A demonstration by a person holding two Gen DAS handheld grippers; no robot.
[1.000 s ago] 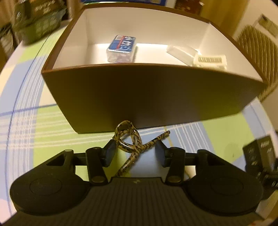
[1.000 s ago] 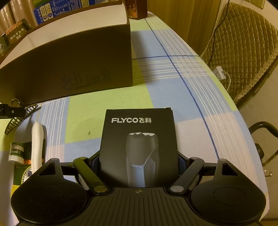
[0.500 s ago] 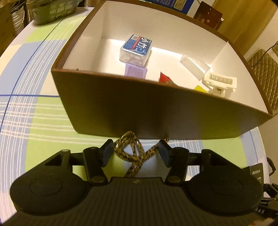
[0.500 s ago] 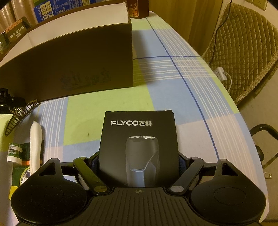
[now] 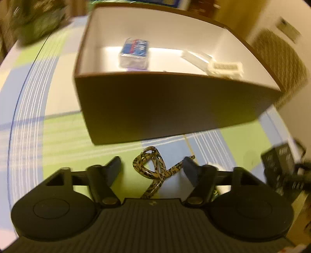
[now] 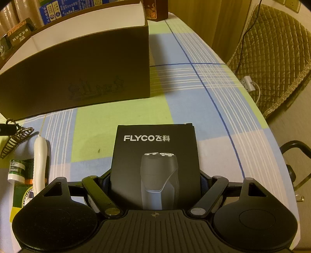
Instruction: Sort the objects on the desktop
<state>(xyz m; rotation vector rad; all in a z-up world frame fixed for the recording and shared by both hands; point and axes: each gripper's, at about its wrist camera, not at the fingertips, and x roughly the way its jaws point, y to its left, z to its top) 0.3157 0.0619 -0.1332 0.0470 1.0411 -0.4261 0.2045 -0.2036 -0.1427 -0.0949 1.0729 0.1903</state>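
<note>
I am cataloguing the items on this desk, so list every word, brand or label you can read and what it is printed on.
"FLYCO飞科": black shaver box between the right gripper's jaws.
"MENTHOL" partly legible: small green-and-white tube.
"HONGHE", seen upside down: dark carton behind the brown box.
Blue cartons behind: print too small.
Blue-topped packet in the brown box: blurred, unreadable.

Matt brown cardboard box, checked cloth tablecloth, glossy, perhaps plastic, mottled hair clip.
</note>
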